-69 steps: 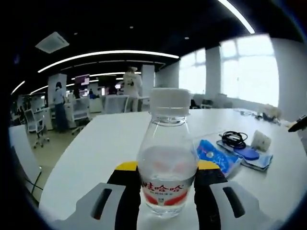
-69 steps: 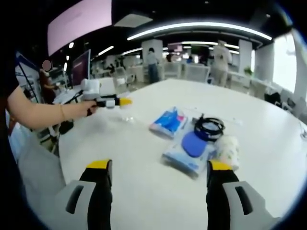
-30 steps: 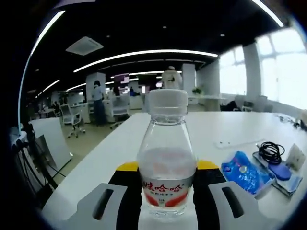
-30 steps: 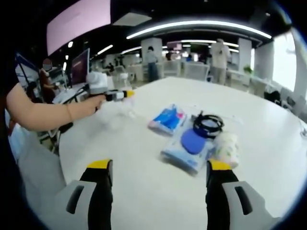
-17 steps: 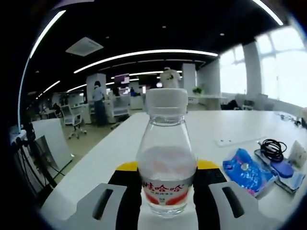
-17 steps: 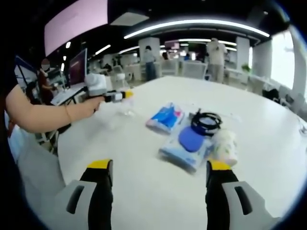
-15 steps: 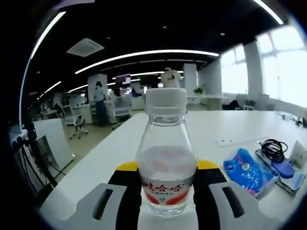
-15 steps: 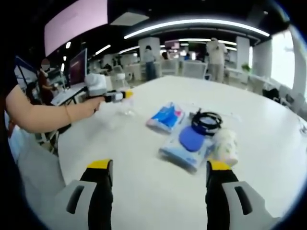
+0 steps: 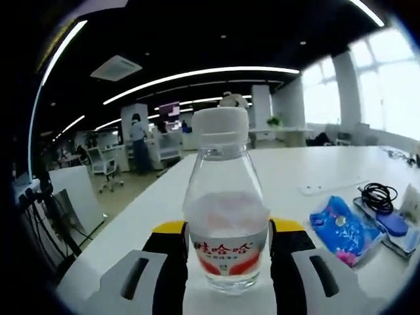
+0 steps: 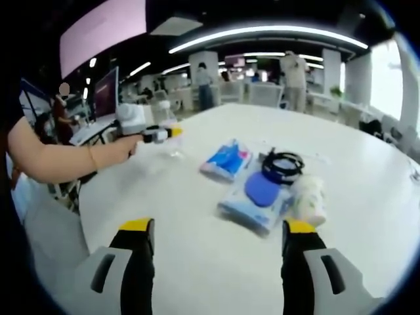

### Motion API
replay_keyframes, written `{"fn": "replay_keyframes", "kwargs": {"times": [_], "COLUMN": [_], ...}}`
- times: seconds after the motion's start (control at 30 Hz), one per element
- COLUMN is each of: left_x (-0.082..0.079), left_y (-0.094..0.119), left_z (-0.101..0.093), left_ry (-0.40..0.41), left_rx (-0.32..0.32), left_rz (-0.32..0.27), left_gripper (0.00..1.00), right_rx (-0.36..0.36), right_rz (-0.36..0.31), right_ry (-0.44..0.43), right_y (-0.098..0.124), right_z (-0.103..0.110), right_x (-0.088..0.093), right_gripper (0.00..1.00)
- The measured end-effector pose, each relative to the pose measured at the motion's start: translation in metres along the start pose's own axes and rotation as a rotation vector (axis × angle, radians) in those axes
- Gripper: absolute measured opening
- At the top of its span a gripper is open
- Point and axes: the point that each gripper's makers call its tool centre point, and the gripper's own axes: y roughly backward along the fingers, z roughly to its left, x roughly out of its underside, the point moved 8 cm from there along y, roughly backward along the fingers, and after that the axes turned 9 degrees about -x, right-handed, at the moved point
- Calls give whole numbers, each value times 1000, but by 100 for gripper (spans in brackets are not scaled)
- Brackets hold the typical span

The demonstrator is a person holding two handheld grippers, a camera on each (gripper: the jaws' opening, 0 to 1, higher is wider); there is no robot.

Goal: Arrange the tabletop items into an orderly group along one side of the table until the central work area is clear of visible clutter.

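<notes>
Clear plastic bottle (image 9: 226,223), white-capped, between left gripper (image 9: 226,244) jaws

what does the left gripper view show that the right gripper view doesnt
The left gripper view shows the red print on the water bottle, which the left gripper has clamped.

The right gripper view shows the right gripper standing open over bare table, plus a white paper cup.

Both show the blue packet and the black cable coil.

Bright ceiling strips and window glare; fisheye-bent edges, and the far office looks perhaps slightly soft.
</notes>
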Motion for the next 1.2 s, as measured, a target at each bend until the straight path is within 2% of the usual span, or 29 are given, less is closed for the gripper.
{"fn": "replay_keyframes", "kwargs": {"times": [0.1,0.37,0.57,0.63,0.7,1.0,1.2], "left_x": [-2,-14,-17,-19,-19,-24,-26], "left_y": [3,17,32,37,43,64,80], "left_z": [0,0,-2,-3,-4,-7,-9], "left_ry": [2,-7,-19,-43,-51,-88,-79], "left_rx": [30,133,196,221,245,325,375], "left_rz": [6,3,11,7,29,52,60], "left_gripper": [60,88,98,99,99,99,99], "right_rx": [0,16,28,27,30,78,103], "right_rz": [-1,-18,-41,-50,-53,-30,-14], "right_ry": [3,-6,-25,-37,-35,-8,3], "right_y": [1,2,3,4,4,7,8], "right_z": [0,-6,-12,-14,-15,-34,-47], "right_x": [0,-2,-6,-7,-8,-11,-9], "right_gripper": [77,78,78,78,78,78,78]}}
